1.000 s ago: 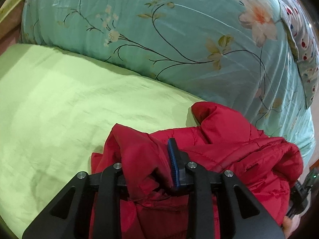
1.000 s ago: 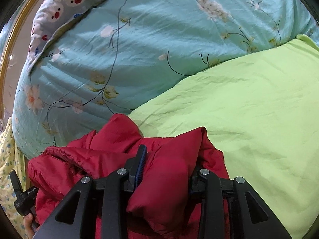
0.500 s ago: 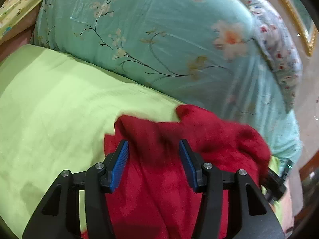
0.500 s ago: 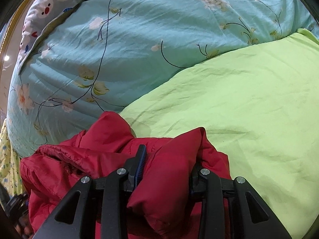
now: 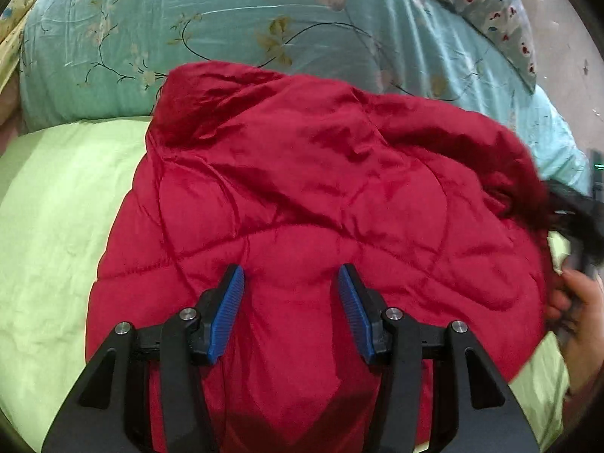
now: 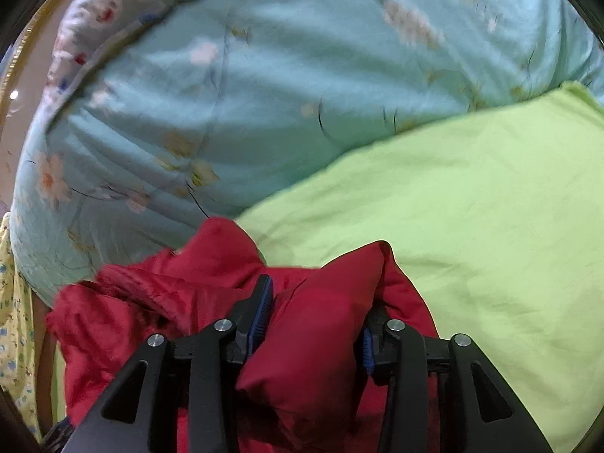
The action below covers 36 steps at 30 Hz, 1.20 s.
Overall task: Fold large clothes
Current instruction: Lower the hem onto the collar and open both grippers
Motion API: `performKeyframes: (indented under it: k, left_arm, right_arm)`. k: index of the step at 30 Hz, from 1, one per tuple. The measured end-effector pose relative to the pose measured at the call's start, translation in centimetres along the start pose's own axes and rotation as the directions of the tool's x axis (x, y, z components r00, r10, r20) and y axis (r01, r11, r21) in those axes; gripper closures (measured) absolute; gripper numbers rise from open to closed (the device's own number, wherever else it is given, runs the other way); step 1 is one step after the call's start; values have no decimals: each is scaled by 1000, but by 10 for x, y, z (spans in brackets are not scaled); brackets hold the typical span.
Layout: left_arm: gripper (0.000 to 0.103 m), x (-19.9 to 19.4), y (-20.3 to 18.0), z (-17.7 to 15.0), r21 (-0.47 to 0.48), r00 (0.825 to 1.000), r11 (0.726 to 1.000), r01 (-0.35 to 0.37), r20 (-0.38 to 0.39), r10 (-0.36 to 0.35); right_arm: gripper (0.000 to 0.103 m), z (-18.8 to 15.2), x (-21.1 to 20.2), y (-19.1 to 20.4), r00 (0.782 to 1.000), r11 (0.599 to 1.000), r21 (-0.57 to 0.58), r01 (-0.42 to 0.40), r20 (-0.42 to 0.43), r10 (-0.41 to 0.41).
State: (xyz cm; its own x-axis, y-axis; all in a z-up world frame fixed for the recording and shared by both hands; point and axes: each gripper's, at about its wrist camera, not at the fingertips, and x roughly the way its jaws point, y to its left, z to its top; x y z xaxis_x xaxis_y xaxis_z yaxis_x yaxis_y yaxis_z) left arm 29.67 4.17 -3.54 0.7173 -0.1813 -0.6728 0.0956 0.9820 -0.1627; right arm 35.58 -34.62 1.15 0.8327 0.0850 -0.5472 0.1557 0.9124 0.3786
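Note:
A red quilted puffer jacket [image 5: 321, 196] lies spread on the light green bed sheet [image 5: 56, 226]. My left gripper [image 5: 288, 287] is open above the jacket's lower part, its blue pads [image 5: 230, 309] apart with nothing between them. In the right wrist view my right gripper [image 6: 317, 313] is shut on a thick fold of the red jacket [image 6: 313, 332], which bulges between the fingers. The right gripper's black body and the hand holding it show at the right edge of the left wrist view [image 5: 577, 219].
A teal floral duvet [image 5: 226, 19] is piled along the far side of the bed, also in the right wrist view [image 6: 264, 94]. A bear-print pillow [image 5: 498, 11] lies on it. Bare green sheet [image 6: 490, 207] stretches to the right of the jacket.
My left gripper let go of the jacket fold and opened, then moved back over the jacket, which now lies spread out. My right gripper kept its hold on its fold.

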Motion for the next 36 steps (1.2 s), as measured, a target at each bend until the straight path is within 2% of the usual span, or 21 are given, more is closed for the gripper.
performKeyframes:
  k: [2, 4, 7, 8, 9, 10, 12, 14, 16, 19, 21, 26, 30, 36]
  left_arm:
    - [52, 3, -2, 3, 1, 1000, 1000, -16, 3, 16]
    - [52, 5, -4, 5, 3, 1000, 1000, -27, 3, 27]
    - [52, 6, -2, 12, -5, 1000, 1000, -30, -3, 30]
    - [52, 7, -2, 14, -6, 999, 999, -31, -6, 31]
    - [51, 8, -3, 16, -4, 999, 999, -33, -9, 33]
    - [51, 10, -3, 18, -1, 999, 999, -34, -11, 34]
    - [51, 13, -1, 22, 1, 999, 999, -33, -19, 33]
    - [51, 13, 1, 25, 3, 999, 1000, -29, -26, 29]
    - [51, 11, 3, 30, 6, 999, 1000, -19, -28, 19]
    - [53, 1, 13, 34, -6, 1000, 1000, -17, -2, 17]
    - [53, 2, 22, 35, -18, 998, 998, -59, 2, 59]
    - [52, 28, 44, 48, -64, 995, 993, -94, -49, 91]
    - [52, 47, 55, 53, -108, 993, 990, -96, -84, 87]
    - [52, 53, 60, 54, -111, 993, 989, -94, -89, 84]
  right_arm:
    - [48, -3, -34, 15, 997, 998, -63, -23, 74, 28]
    - [26, -10, -59, 27, 992, 991, -119, -57, 106, 69]
    - [19, -27, -88, 49, 985, 965, -243, -100, 113, 131]
    - [17, -32, -87, 59, 987, 949, -296, -107, 81, 137]
    - [16, -38, -79, 69, 990, 928, -350, -125, 15, 139]
    - [17, -43, -67, 75, 990, 912, -386, -139, -60, 125]
    - [17, -47, -43, 78, 988, 901, -419, -117, -141, 63]
    - [17, -44, -20, 69, 984, 909, -411, -72, -177, -2]
    - [17, -38, 7, 54, 970, 932, -357, -67, -243, -23]
    - [16, -27, 30, 39, 970, 936, -353, -5, -229, -81]
    - [12, -18, 42, 27, 965, 956, -293, -4, -251, -73]
    - [7, -8, 63, 6, 950, 985, -172, -17, -309, -38]
    - [5, -4, 73, 8, 946, 984, -178, -7, -321, -51]
    - [4, -2, 78, 9, 946, 984, -175, -10, -321, -48]
